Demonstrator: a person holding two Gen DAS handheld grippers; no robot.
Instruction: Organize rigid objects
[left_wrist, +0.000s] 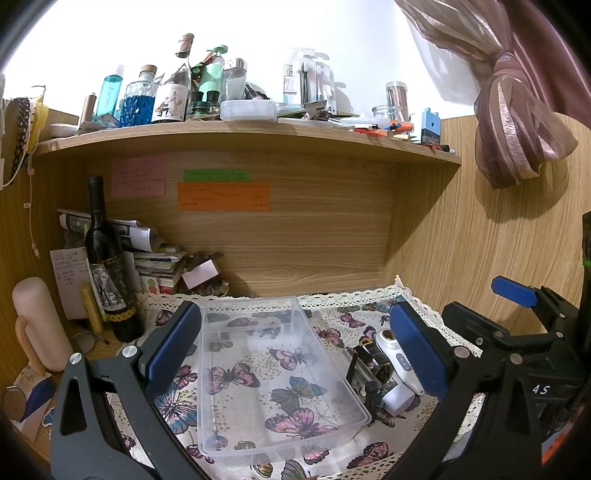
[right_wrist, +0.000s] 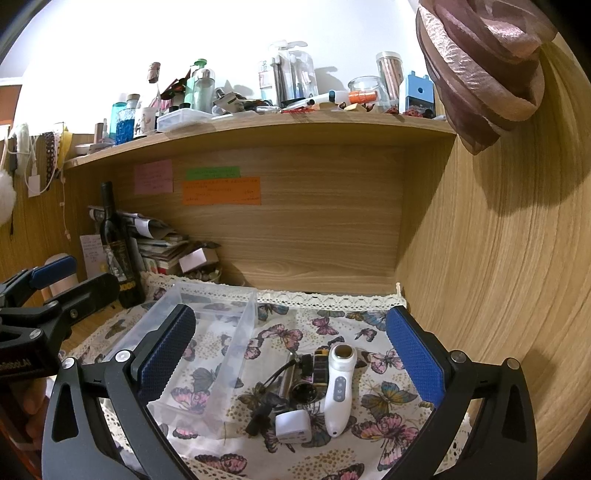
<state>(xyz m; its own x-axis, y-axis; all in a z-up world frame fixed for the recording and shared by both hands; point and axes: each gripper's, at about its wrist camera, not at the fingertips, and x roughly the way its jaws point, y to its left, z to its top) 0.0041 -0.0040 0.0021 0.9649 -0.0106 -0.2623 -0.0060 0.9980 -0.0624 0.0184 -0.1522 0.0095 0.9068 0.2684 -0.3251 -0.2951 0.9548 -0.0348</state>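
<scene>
On the left of the bench stands a dark bottle (left_wrist: 107, 266). Next comes a clear plastic box (left_wrist: 273, 373) on the butterfly cloth (right_wrist: 388, 417). The left tongs (left_wrist: 295, 354) are spread wide, holding nothing, and the box sits right between their blue tips. To the right of the box lies a small pile: a white wand (right_wrist: 338, 387), a little white cube (right_wrist: 293, 426) and dark bits. The right tongs (right_wrist: 291, 358) are wide too, with the pile between them.
</scene>
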